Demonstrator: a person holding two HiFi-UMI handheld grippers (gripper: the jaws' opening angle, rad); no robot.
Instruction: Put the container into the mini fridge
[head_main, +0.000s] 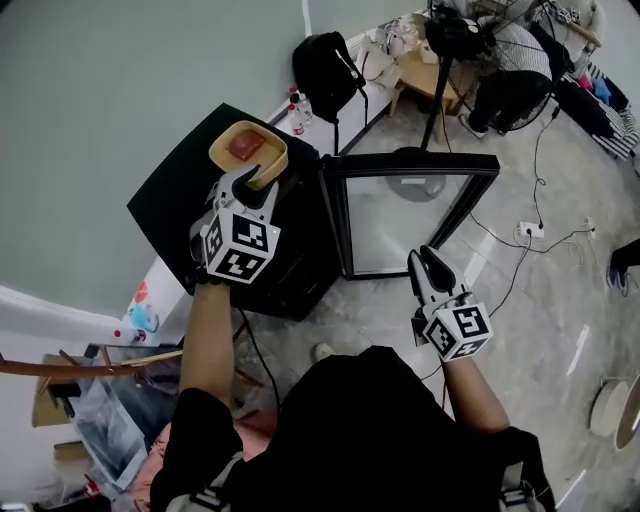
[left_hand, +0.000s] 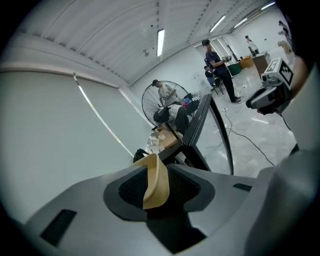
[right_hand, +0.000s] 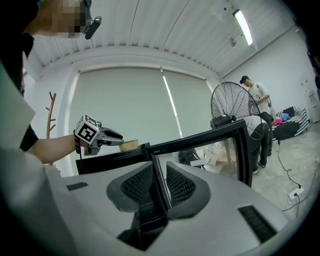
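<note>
The tan container (head_main: 248, 148), with something red inside, is over the top of the black mini fridge (head_main: 180, 195). My left gripper (head_main: 252, 185) reaches to its near rim. In the left gripper view the container's rim (left_hand: 156, 180) sits between the pads, which lie loosely around it, jaws part open. The fridge's glass door (head_main: 410, 160) stands swung wide open. My right gripper (head_main: 427, 258) hovers by the door's lower corner, jaws a narrow gap apart with nothing in them. In the right gripper view the door's hinge edge (right_hand: 156, 165) shows through that gap, beyond the right gripper (right_hand: 159, 186).
A black backpack (head_main: 325, 65) leans on the wall behind the fridge, with small bottles (head_main: 295, 115) beside it. A standing fan (right_hand: 232, 102), a tripod and people (right_hand: 256, 97) fill the far corner. Cables and a power strip (head_main: 530, 230) lie on the floor to the right.
</note>
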